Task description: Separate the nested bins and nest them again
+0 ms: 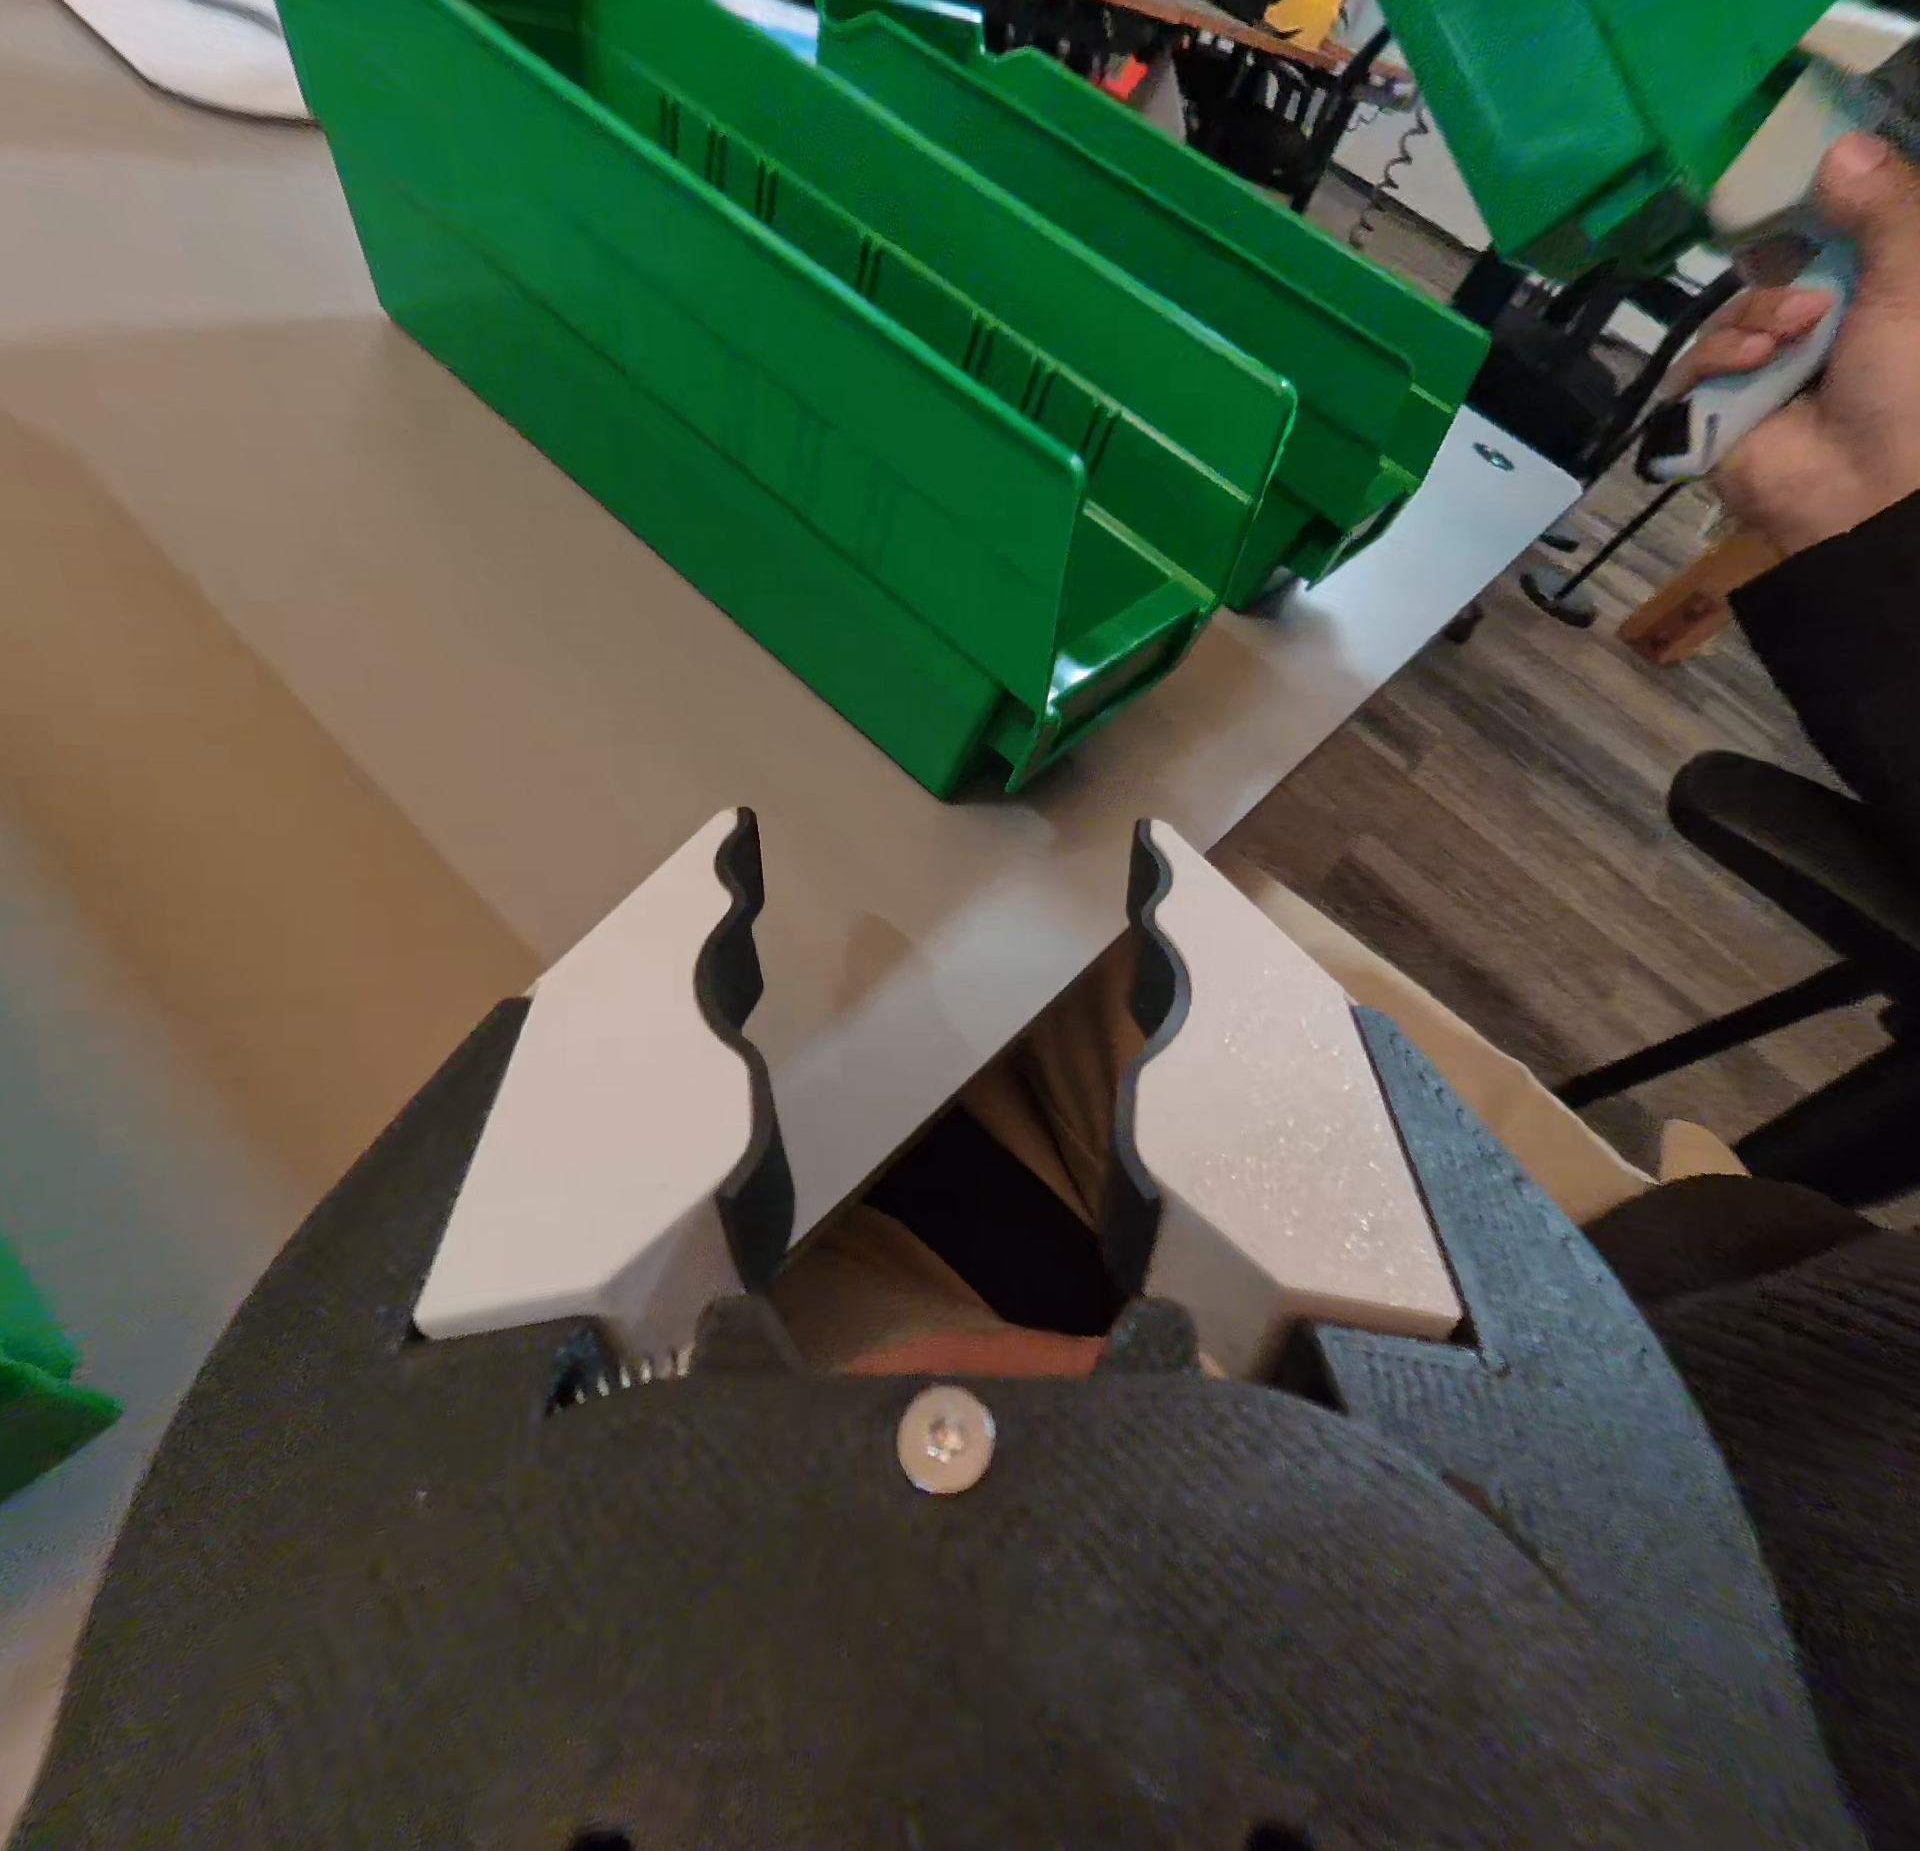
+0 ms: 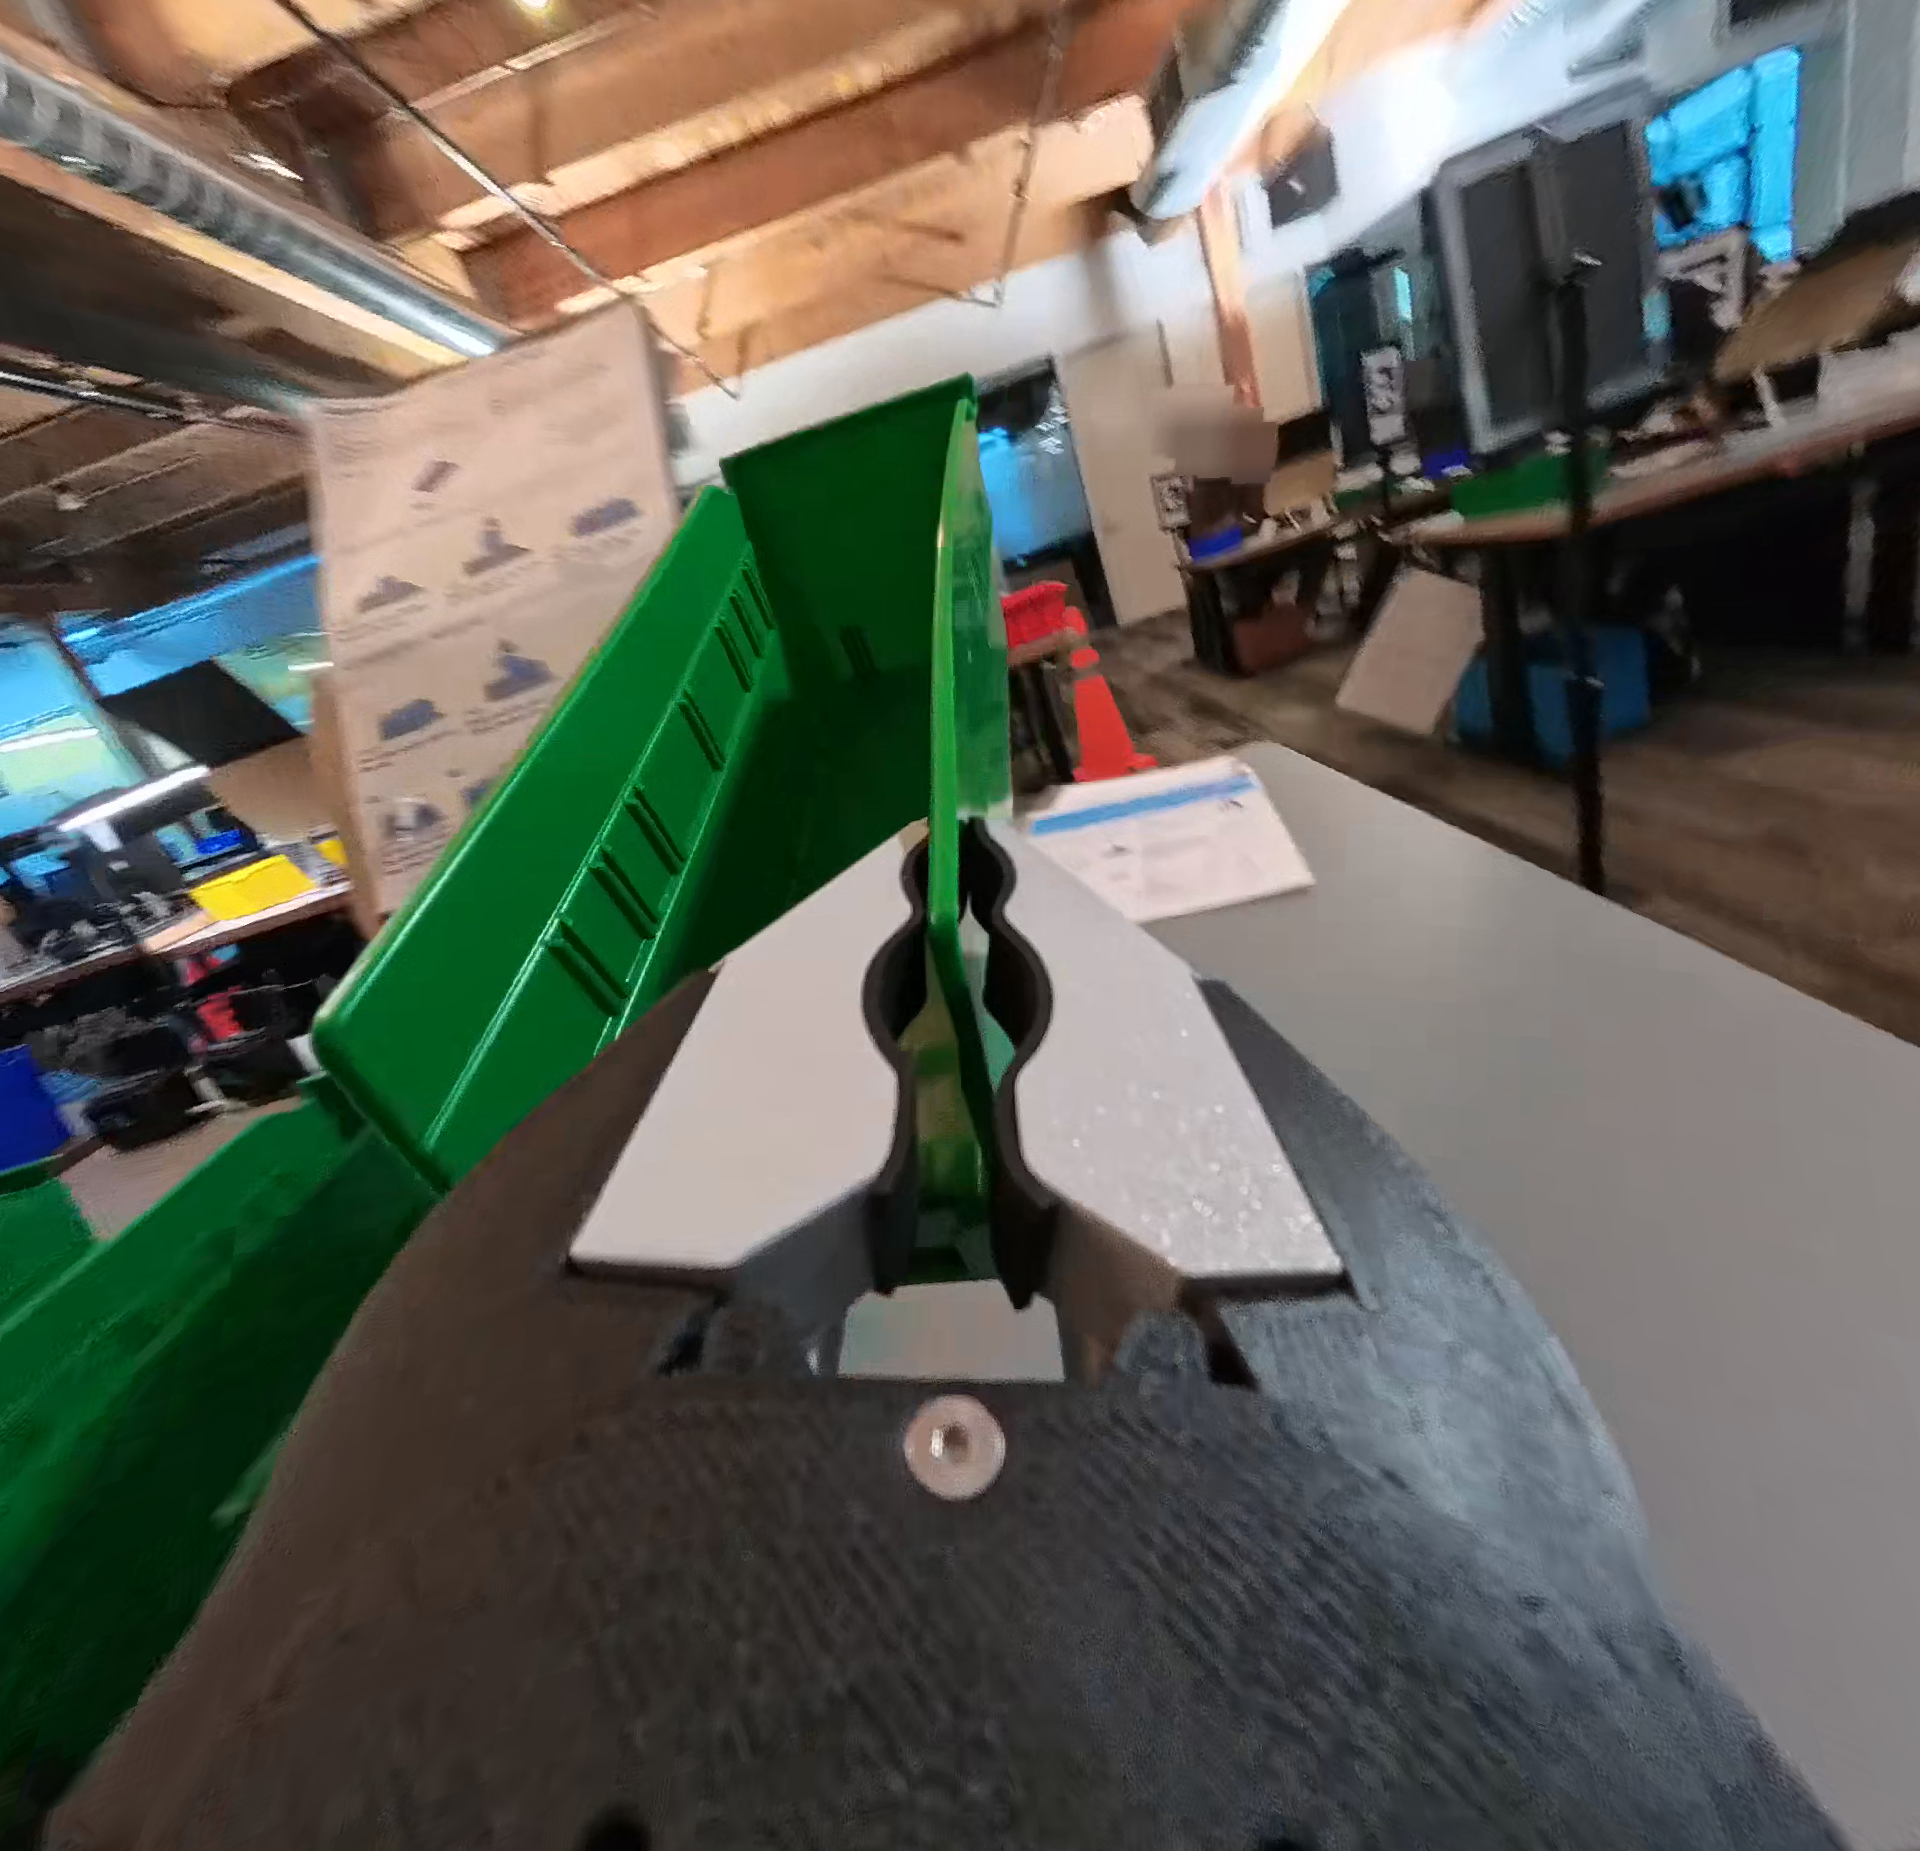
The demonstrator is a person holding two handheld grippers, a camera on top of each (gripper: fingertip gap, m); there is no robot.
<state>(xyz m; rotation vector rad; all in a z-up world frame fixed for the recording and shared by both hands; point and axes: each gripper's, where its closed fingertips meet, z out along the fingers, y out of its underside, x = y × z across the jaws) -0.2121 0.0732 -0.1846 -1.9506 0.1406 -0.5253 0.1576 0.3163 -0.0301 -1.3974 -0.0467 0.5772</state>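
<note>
Your right gripper point(image 2: 961, 866) has its fingers clamped on the side wall of a green bin point(image 2: 665, 793), held up off the counter point(image 2: 1558, 1126) and tilted. Your left gripper point(image 1: 940, 866) is empty, fingers apart, with two more bins point(image 1: 727, 378) resting on the counter just ahead of them. You look to be mid-carry, separating or re-nesting, I cannot tell which. Next, line the raised bin up with an open one ahead of your left fingers and lower it level
</note>
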